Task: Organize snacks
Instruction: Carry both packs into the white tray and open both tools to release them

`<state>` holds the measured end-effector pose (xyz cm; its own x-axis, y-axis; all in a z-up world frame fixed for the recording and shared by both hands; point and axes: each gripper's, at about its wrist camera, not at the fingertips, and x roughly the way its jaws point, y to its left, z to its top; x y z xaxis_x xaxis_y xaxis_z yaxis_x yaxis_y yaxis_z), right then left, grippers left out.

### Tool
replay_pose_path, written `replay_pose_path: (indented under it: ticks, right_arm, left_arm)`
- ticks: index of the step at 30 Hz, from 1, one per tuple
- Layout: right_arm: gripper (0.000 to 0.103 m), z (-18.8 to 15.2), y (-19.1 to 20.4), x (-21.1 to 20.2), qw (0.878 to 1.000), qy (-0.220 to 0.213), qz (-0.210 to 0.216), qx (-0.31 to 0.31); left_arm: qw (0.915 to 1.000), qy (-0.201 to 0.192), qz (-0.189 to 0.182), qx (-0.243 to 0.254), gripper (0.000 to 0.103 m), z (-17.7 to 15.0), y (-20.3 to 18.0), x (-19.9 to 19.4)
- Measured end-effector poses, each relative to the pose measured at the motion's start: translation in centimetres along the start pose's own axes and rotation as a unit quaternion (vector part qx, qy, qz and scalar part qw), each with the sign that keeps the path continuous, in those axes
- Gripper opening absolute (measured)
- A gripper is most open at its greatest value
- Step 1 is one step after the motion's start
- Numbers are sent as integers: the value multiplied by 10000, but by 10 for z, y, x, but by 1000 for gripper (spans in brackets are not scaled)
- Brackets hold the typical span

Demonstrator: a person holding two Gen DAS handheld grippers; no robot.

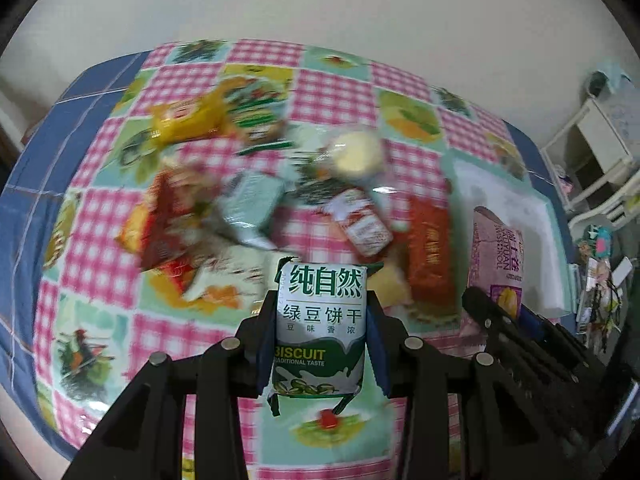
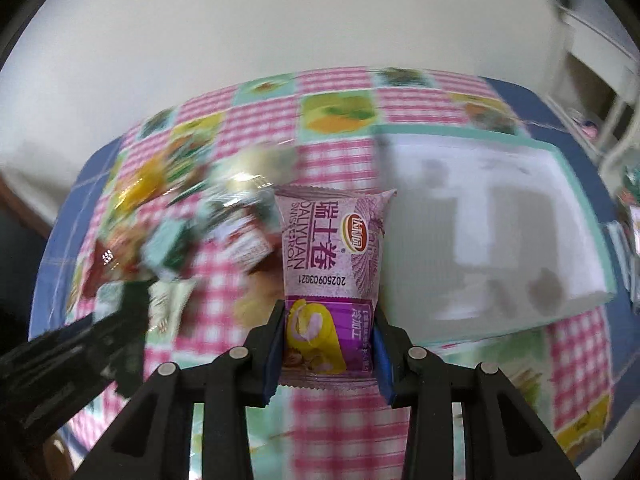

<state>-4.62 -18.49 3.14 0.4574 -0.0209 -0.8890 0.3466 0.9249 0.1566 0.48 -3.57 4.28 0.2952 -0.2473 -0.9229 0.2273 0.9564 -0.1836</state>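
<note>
Above the checked tablecloth (image 1: 332, 96), the left gripper (image 1: 320, 344) has its blue pads clamped on both sides of a green-and-white biscuit packet (image 1: 320, 328), held upright and clear of the surface. Just to its right, the right gripper (image 2: 330, 344) pinches the lower end of a purple Swiss roll packet (image 2: 332, 248), which stands up from the jaws; the same packet shows in the left view (image 1: 496, 256). Beyond both, a blurred heap of snacks (image 1: 256, 184) lies across the cloth: a yellow bag (image 1: 184, 120), a red packet (image 1: 430, 256), a pale green packet (image 1: 252, 204). A white foam tray (image 2: 500, 216) sits on the surface right of the heap.
</note>
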Motion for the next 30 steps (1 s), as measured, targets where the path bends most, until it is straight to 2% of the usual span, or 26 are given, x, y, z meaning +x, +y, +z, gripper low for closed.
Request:
replay_pose_path:
  ticks: [5,11,19,22,25,30]
  right_arm:
    - [40,13,-55,-2,9968,-196,-472,607]
    - [40,25,-103,1,9911,-435,-621,1092]
    - [41,50,-127,13,9870,-766,-752,1196]
    - [41,59,-133,22,9861,-787,-821,1211]
    - [41,67,-139,30,9851,-793,-870,1255]
    - [40,70,-143,43,9856,-676,-955,1219]
  left_arm:
    - [9996,-14,-201,208,41,9,-40,8]
    - [9976,-57,-482,492,41,25,-92,27]
    - [9944,-146,-731,752,41,48,-138,69]
    - [9939,-173,-759,783,36,56,-147,77]
    - [9920,-315,-853,881,35,65,-156,77]
    - [9935,-443,-633,839,34,82,-146,85]
